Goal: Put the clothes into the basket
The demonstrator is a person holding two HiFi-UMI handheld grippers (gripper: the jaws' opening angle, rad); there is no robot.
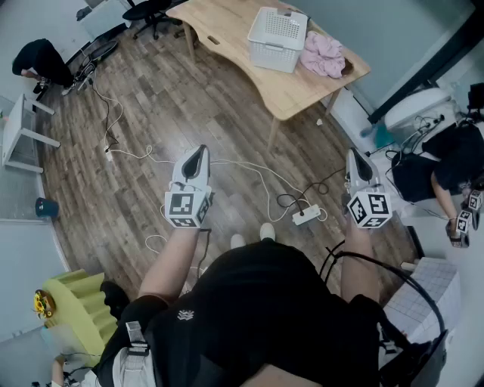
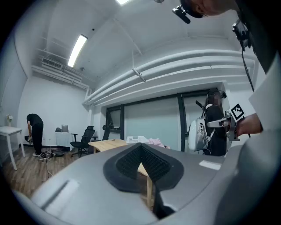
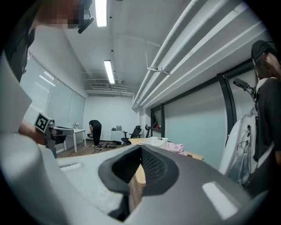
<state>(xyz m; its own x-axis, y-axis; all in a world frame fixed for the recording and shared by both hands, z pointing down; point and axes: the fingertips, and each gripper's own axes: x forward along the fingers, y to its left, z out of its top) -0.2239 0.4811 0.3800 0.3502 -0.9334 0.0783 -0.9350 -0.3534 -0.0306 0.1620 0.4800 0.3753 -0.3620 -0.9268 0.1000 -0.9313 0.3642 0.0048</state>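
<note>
A white slatted basket stands on the wooden table at the far side of the room. Right of the basket lies a bundle of pink clothes. Both grippers hang over the floor, well short of the table. My left gripper is shut with nothing in it, and my right gripper is shut and empty too. The left gripper view shows the basket and pink clothes small beyond its closed tips. In the right gripper view, the basket and clothes lie past its closed tips.
White cables and a power strip trail across the wooden floor between me and the table. A person in black bends over at the far left beside a white table. Another person stands at the right. An office chair stands at the back.
</note>
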